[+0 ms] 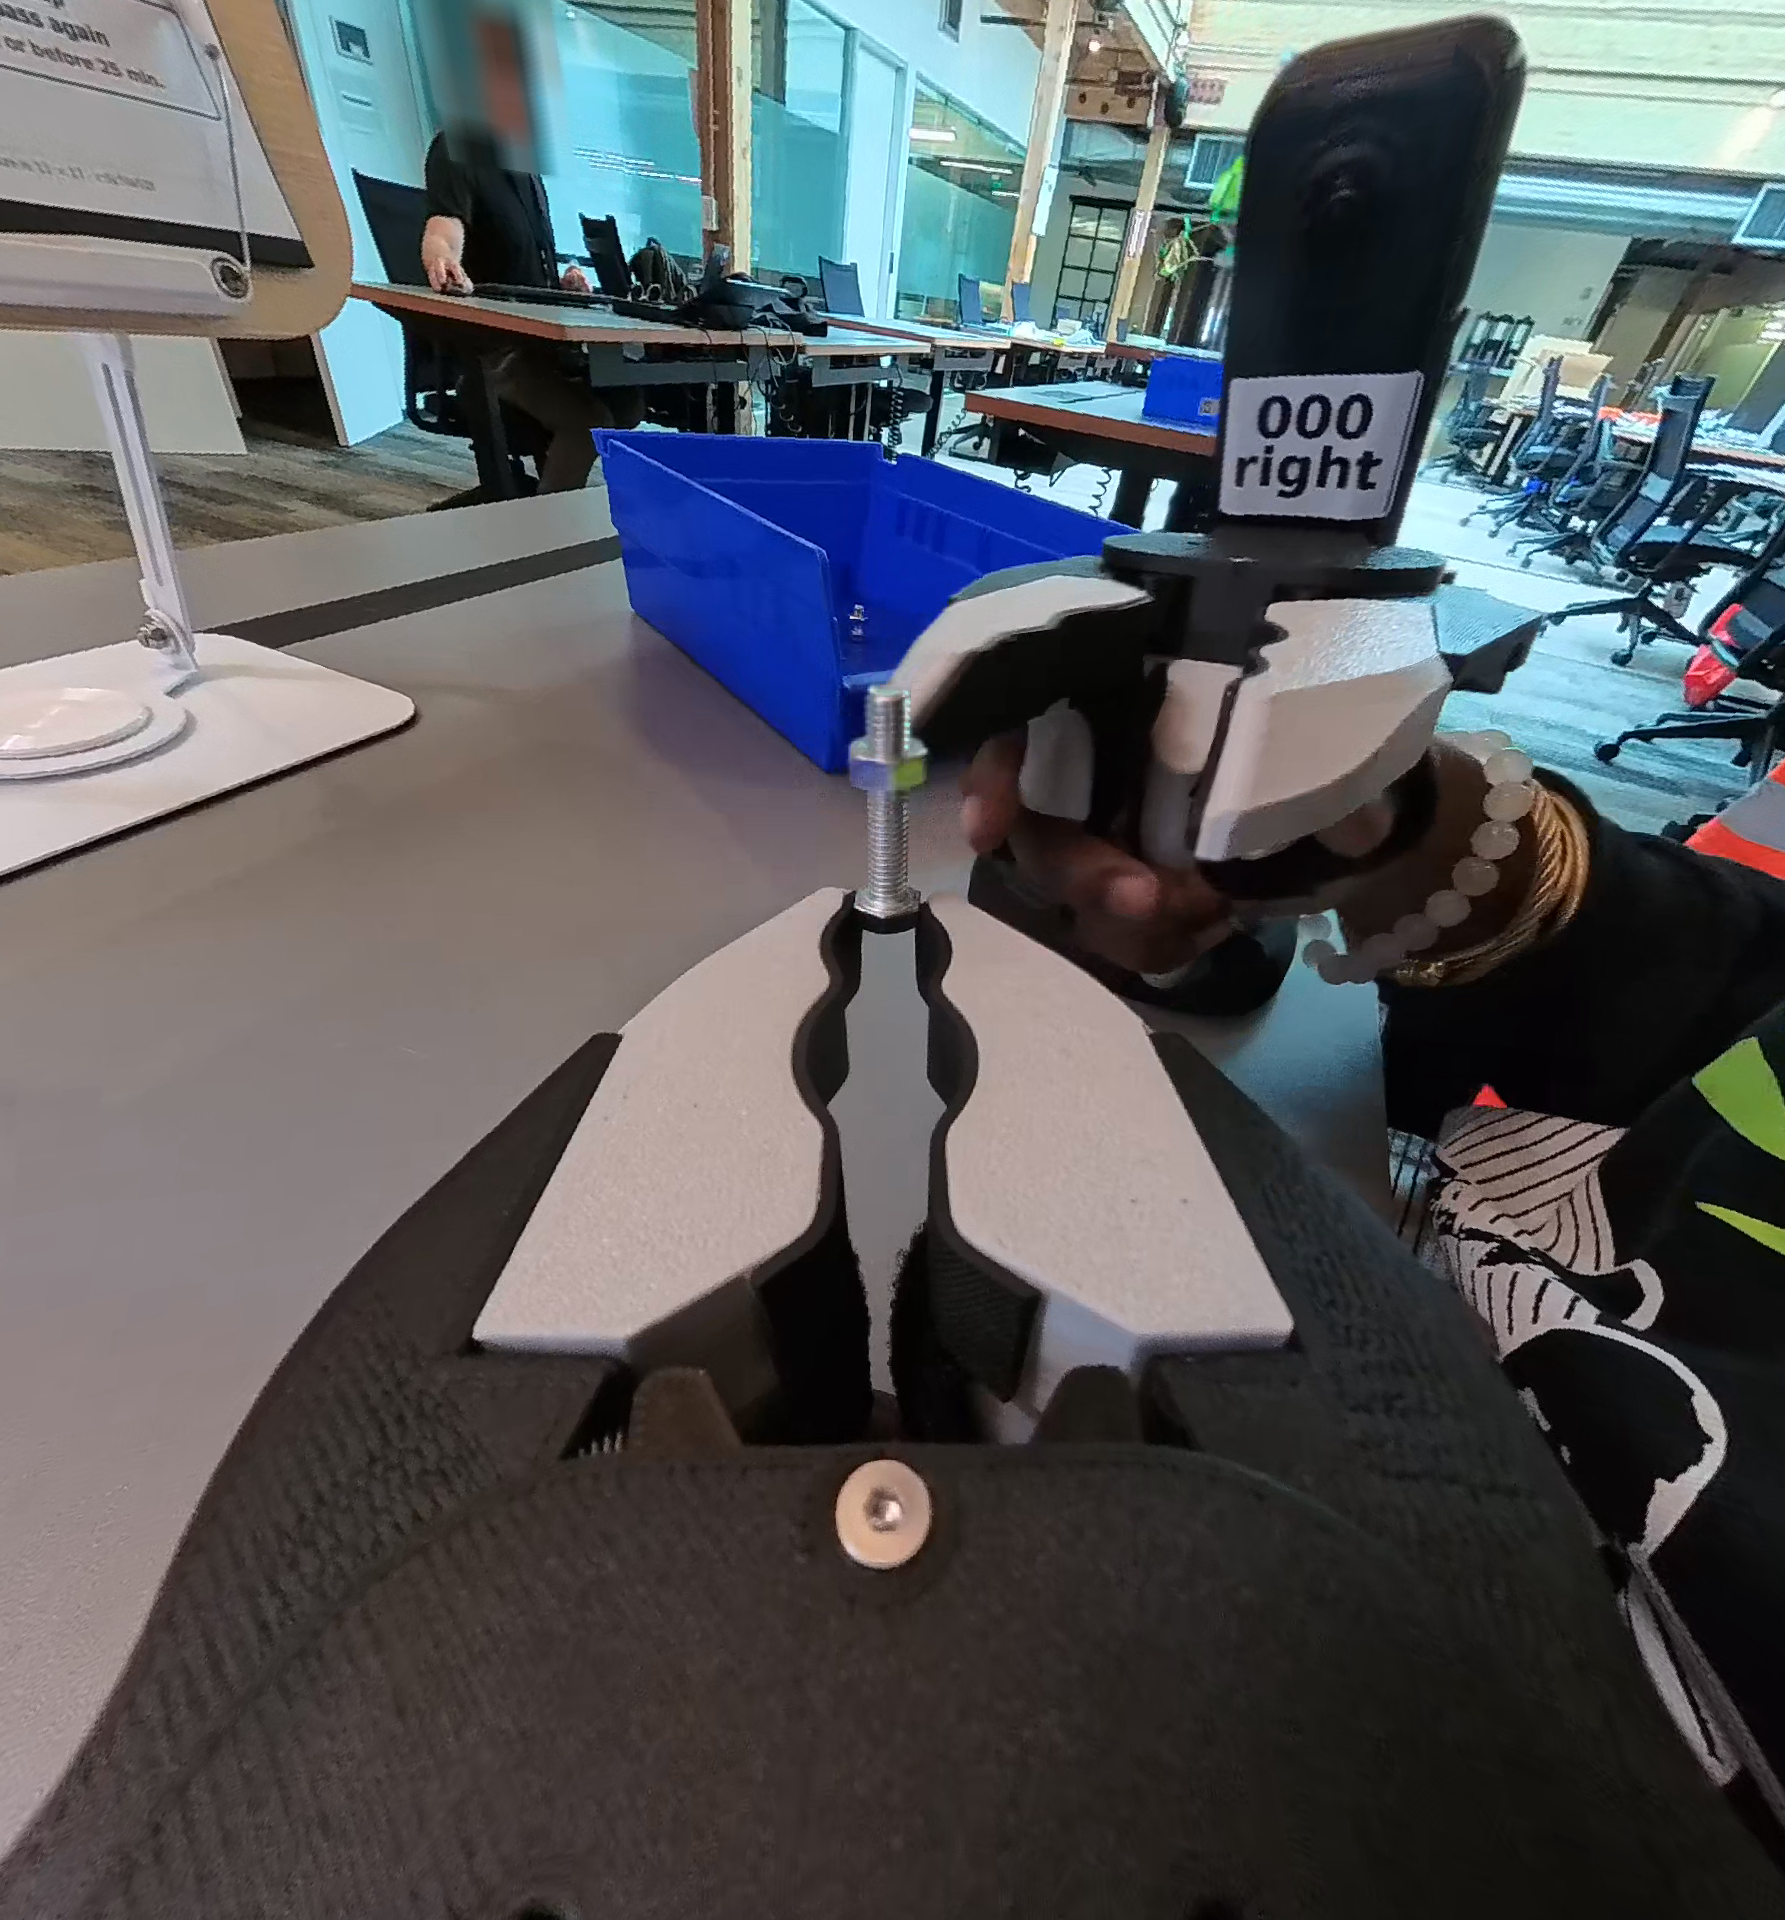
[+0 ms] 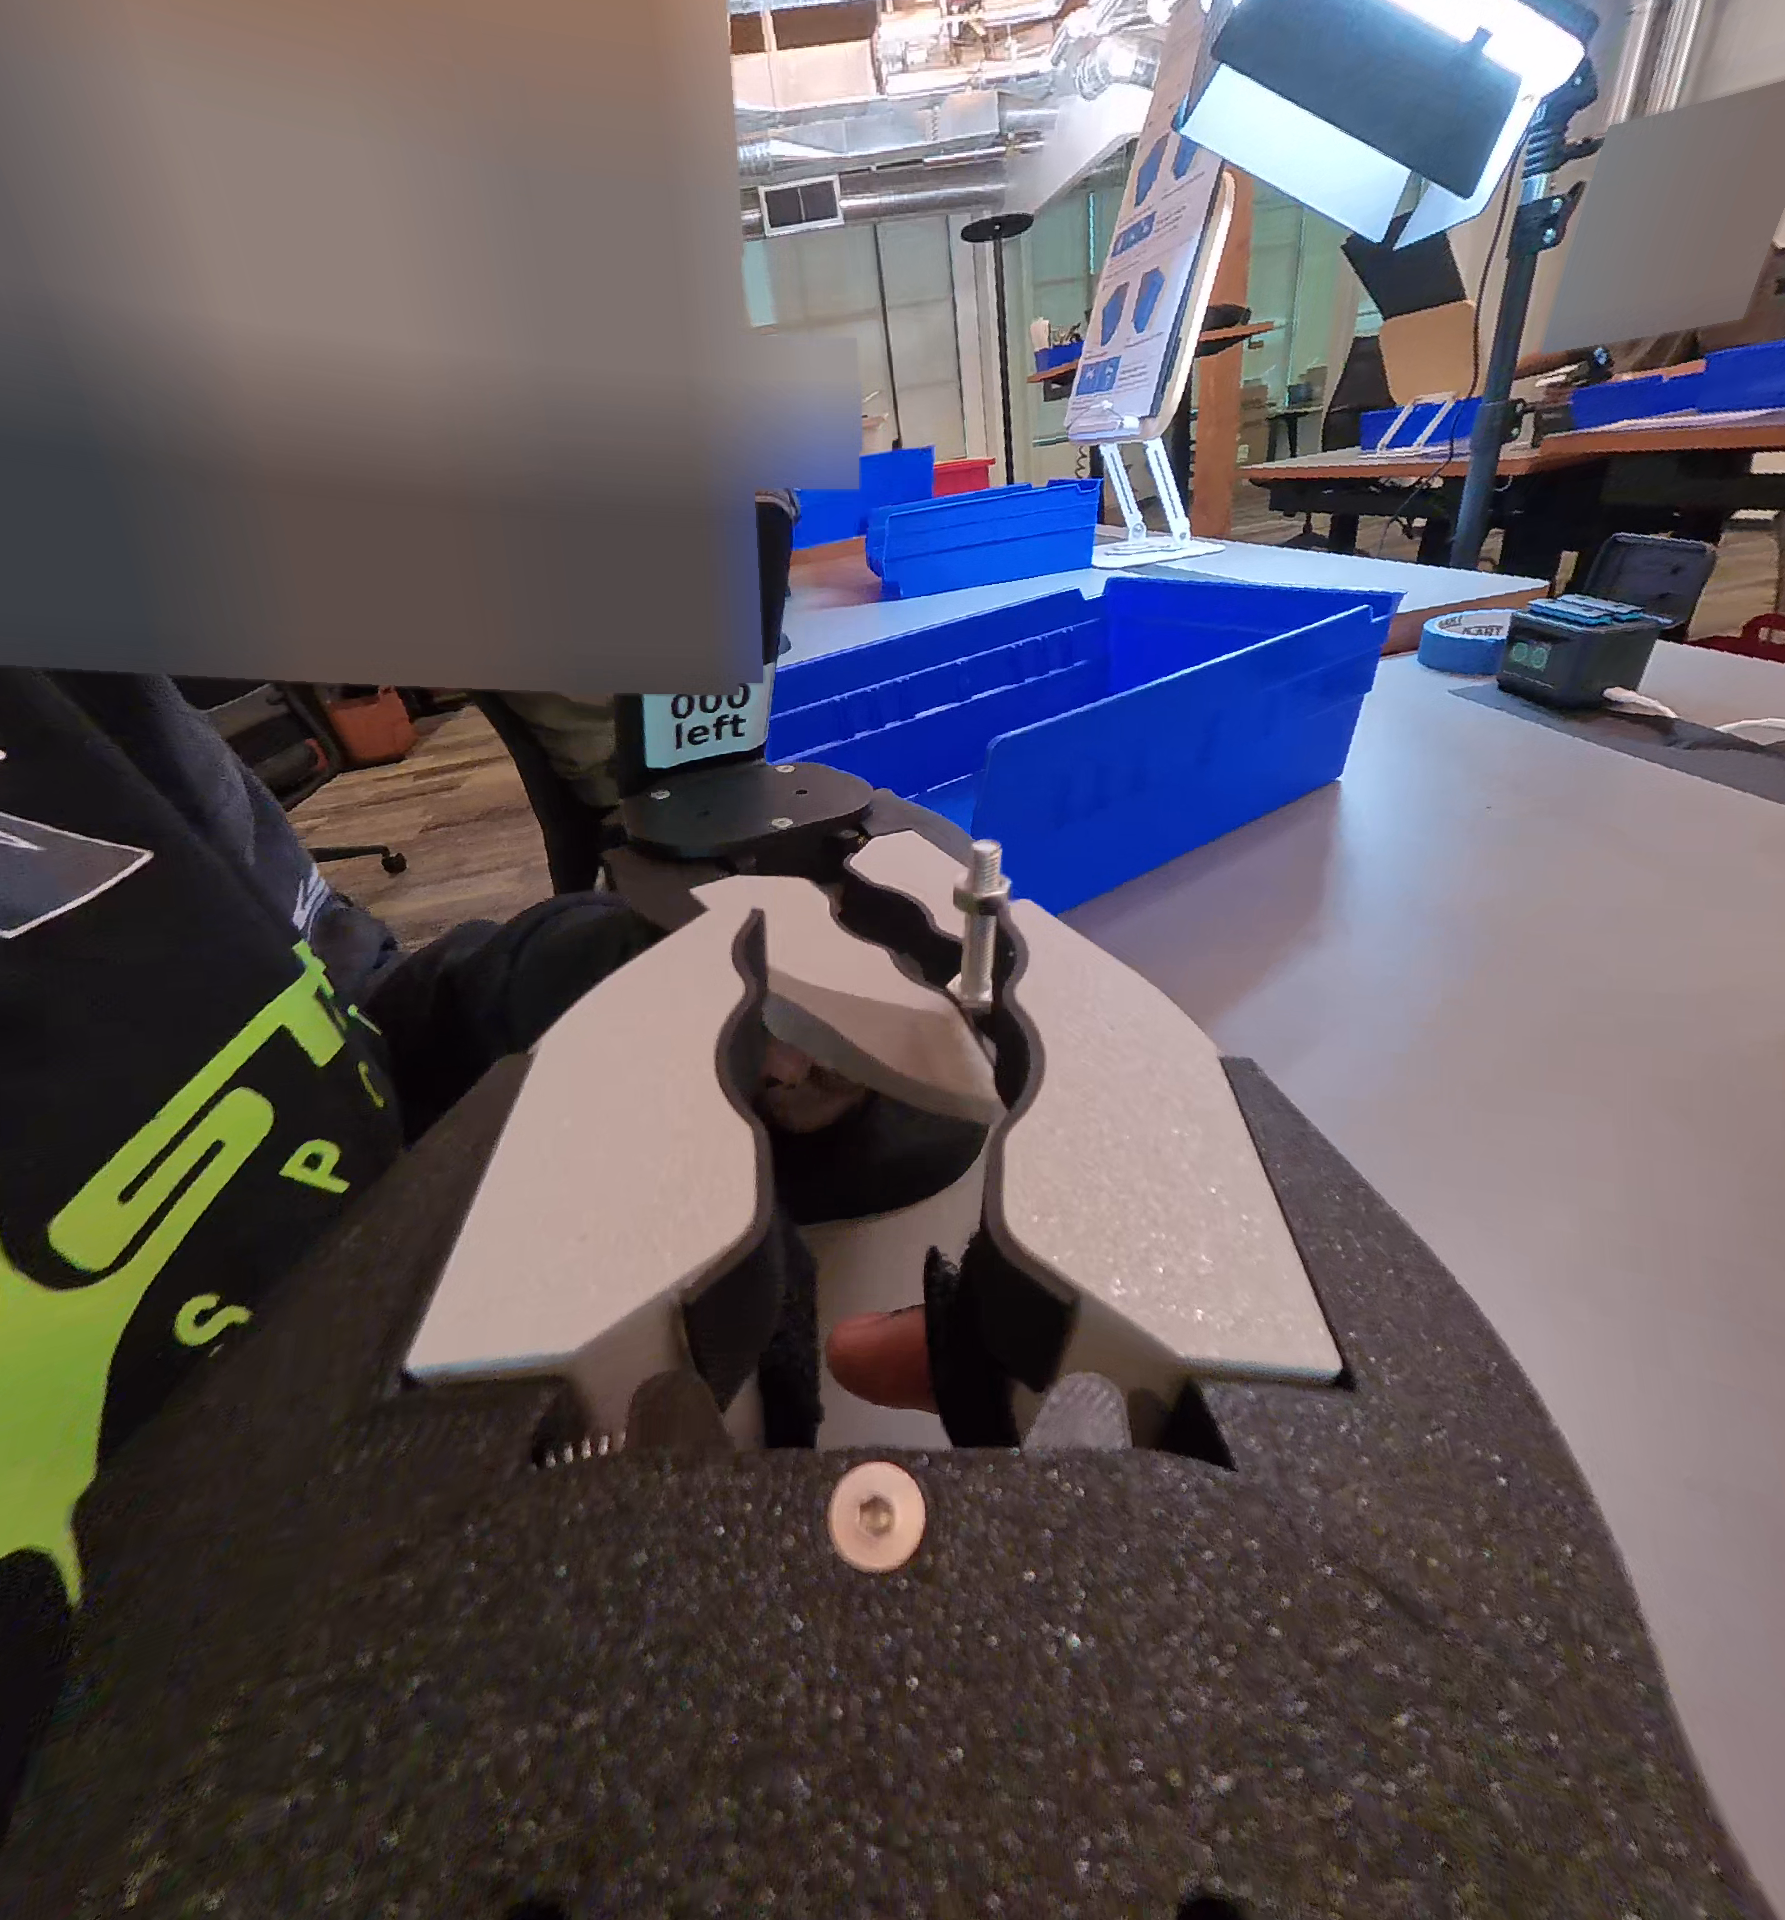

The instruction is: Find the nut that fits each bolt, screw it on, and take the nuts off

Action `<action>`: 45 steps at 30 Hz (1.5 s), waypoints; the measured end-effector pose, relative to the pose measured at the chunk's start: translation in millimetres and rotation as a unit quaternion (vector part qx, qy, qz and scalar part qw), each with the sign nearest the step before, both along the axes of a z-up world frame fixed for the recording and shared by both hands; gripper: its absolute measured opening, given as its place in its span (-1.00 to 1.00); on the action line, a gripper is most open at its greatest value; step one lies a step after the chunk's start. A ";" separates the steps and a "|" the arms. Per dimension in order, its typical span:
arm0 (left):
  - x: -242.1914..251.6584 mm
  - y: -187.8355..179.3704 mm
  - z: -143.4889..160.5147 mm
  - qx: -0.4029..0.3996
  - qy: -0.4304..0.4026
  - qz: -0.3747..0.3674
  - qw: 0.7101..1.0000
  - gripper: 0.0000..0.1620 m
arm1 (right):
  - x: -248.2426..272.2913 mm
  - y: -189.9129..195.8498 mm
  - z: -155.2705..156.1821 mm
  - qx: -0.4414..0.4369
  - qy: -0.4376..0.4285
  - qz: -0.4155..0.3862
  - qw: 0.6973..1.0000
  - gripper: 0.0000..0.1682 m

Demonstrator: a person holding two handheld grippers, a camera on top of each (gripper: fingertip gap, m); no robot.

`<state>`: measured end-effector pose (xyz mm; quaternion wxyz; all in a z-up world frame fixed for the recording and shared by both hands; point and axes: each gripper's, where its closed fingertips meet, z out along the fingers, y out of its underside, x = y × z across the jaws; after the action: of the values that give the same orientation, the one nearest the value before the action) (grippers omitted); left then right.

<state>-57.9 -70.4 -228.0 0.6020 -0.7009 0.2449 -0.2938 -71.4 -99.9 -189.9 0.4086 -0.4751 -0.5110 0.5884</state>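
The left gripper (image 1: 886,914) is closed almost fully on the head end of 1 bolt (image 1: 884,821), which stands upright out of its fingertips above the grey worktop (image 1: 348,1039). A nut (image 1: 886,767) sits on the thread near the top of the bolt, with a few turns of thread showing above it. The right gripper (image 2: 877,961) has its jaws spread wide and holds nothing; in the left wrist view its fingertip lies just beside the nut, to the right of the bolt, and whether it touches cannot be told. Beyond both grippers stands a blue bin (image 1: 763,582) with at least 1 small metal part on its floor.

The main risk, as I judge it, lies in the thin hold at the bolt's head: only the very tips of the left gripper pinch it, so a sideways push from the right gripper closing on the nut could tilt the bolt or lever it out. A grip that lands off-centre, half on nut and half on thread, would slip instead of turning. If the nut comes free with the right gripper slack, it could drop and roll off across the worktop. Turning could also spin the bolt along with the nut if the left gripper's pinch is too light.
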 end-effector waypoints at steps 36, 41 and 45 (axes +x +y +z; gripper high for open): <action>2.2 -1.4 -1.3 0.001 0.008 -0.006 1.000 -0.88 | -6.1 12.7 2.5 0.000 0.004 -0.017 1.000 -0.54; 3.7 -2.2 -2.3 0.001 0.013 -0.011 1.000 -0.88 | -22.8 4.6 -1.5 0.003 -0.006 0.008 1.000 -0.50; 2.4 -1.2 -2.2 -0.001 0.010 -0.006 1.000 -0.88 | -23.1 -0.2 -3.7 0.006 -0.014 0.017 1.000 -0.51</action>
<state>-55.6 -71.6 -230.1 0.5973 -0.7026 0.2547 -0.2910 -94.4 -100.1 -193.6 0.3944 -0.4720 -0.5280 0.5855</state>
